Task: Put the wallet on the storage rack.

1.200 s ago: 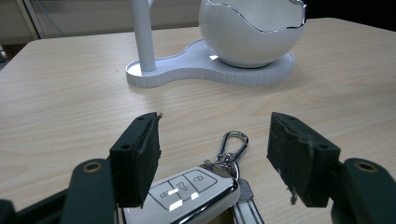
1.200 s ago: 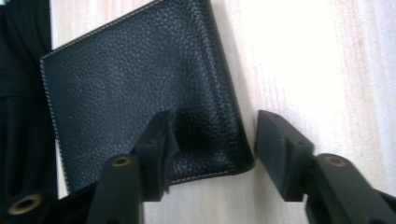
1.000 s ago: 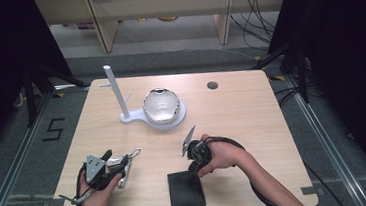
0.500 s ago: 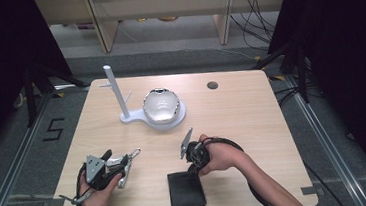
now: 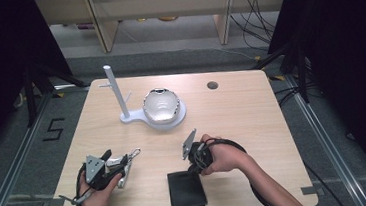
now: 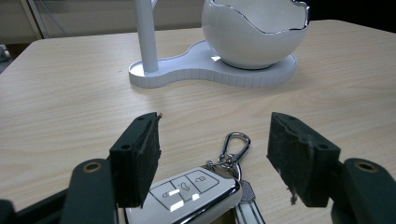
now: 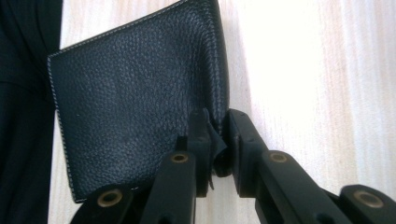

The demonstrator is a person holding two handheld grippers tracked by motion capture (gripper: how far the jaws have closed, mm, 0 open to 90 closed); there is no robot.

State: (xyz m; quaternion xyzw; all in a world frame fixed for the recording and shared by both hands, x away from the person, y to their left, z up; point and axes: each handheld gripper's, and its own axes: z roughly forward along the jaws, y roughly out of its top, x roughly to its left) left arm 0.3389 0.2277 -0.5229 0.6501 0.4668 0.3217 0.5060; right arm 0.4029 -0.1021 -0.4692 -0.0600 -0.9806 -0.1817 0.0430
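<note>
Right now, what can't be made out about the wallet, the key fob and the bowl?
- Wallet: the right gripper pinches one edge; its far side is cut off at the right gripper view's left edge.
- Key fob: near end cut off by the left gripper view's bottom edge.
- Bowl: its wall hides its inside.

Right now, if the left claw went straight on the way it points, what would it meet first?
The car key fob, lying between its open jaws and touching neither pad, with its snap hook just ahead. Beyond that is bare table, then probably the white stand's base holding the egg-shaped bowl; depth is unclear.
</note>
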